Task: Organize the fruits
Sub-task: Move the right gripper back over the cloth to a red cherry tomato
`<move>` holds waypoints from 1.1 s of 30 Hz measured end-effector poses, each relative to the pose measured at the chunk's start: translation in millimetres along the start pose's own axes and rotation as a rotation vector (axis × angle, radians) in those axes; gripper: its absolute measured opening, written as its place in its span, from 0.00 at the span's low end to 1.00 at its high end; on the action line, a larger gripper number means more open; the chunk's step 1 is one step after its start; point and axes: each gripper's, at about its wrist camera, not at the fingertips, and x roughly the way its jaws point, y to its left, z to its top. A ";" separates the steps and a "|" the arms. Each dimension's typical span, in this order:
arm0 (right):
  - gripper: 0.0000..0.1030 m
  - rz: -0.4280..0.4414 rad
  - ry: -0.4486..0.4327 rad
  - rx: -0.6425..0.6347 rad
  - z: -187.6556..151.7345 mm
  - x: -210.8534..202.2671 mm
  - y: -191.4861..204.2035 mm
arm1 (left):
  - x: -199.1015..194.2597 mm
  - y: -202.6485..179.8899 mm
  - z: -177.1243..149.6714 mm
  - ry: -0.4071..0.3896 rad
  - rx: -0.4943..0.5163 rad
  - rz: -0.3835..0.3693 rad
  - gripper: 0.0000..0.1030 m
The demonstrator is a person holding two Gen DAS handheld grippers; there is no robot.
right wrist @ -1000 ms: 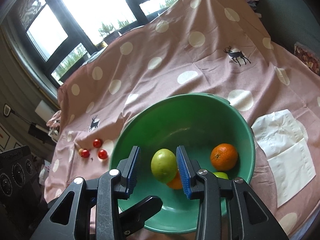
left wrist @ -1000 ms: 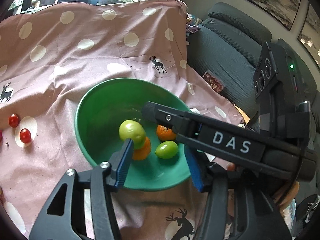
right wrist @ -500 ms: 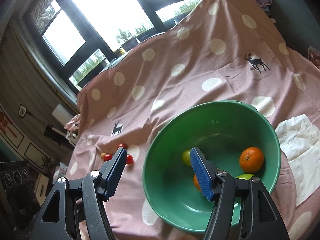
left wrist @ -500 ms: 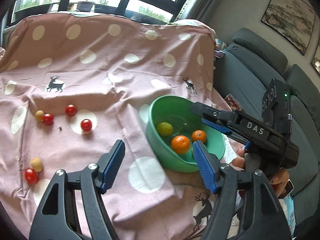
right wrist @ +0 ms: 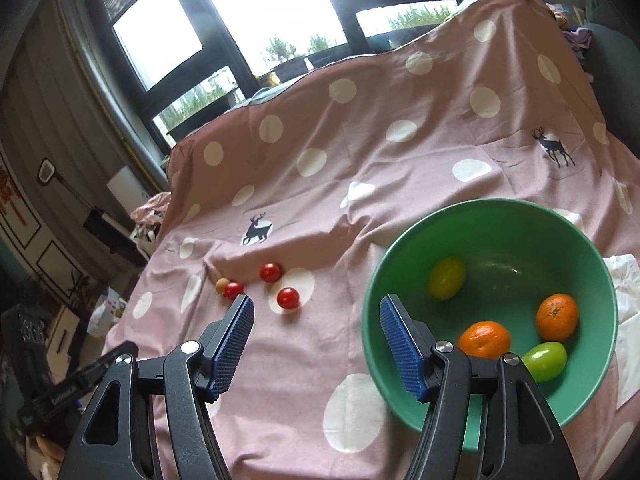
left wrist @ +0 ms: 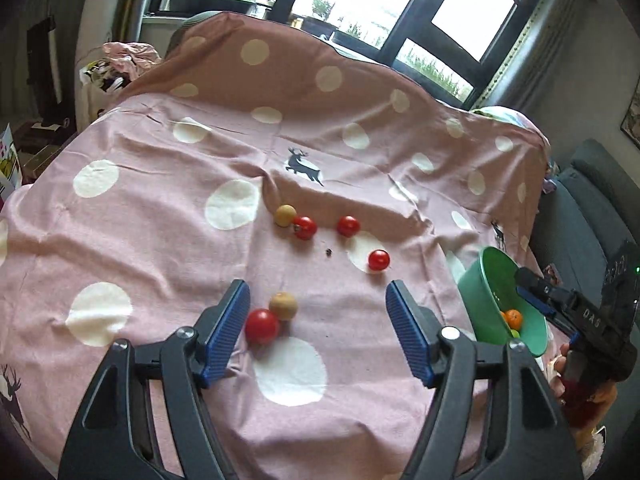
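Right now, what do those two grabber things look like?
Both look alike. The left gripper and right gripper have black plastic frames with triangle cut-outs and silver screws. Their fingers end in blue ribbed pads. In the left view, the right gripper's black body shows white letters "DAS" and a small green light.

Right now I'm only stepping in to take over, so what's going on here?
A person is sorting fruit on a pink dotted cloth with a two-finger tool in each hand. The left tool and right tool are both open and empty. The green bowl holds two oranges and two green fruits. Four red tomatoes and two tan balls lie loose on the cloth; the nearest tomato sits by the left tool.
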 end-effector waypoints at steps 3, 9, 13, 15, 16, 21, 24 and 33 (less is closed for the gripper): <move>0.64 -0.008 0.023 -0.047 -4.4 10.9 15.9 | -1.7 14.9 1.5 0.006 -0.026 0.006 0.68; 0.64 -0.007 0.090 -0.113 -13.3 33.3 42.7 | 1.1 31.8 3.5 0.019 -0.050 0.023 0.68; 0.64 0.046 0.152 -0.111 -12.9 46.7 58.0 | 5.9 38.9 3.6 0.045 -0.067 0.011 0.68; 0.64 0.096 0.202 -0.099 -11.3 55.7 66.0 | 7.8 41.2 3.4 0.056 -0.075 0.001 0.67; 0.64 0.123 0.229 -0.088 -11.4 60.7 70.6 | 8.7 41.6 2.8 0.059 -0.087 -0.010 0.67; 0.64 0.224 0.353 -0.050 -9.0 94.3 90.6 | 17.5 33.4 -2.0 0.102 -0.088 -0.057 0.67; 0.64 0.151 0.353 -0.060 -3.7 111.4 94.5 | 18.2 30.4 -1.6 0.100 -0.076 -0.056 0.67; 0.53 -0.102 0.340 -0.055 13.6 149.6 61.9 | 34.6 20.7 -3.6 0.152 -0.056 -0.075 0.44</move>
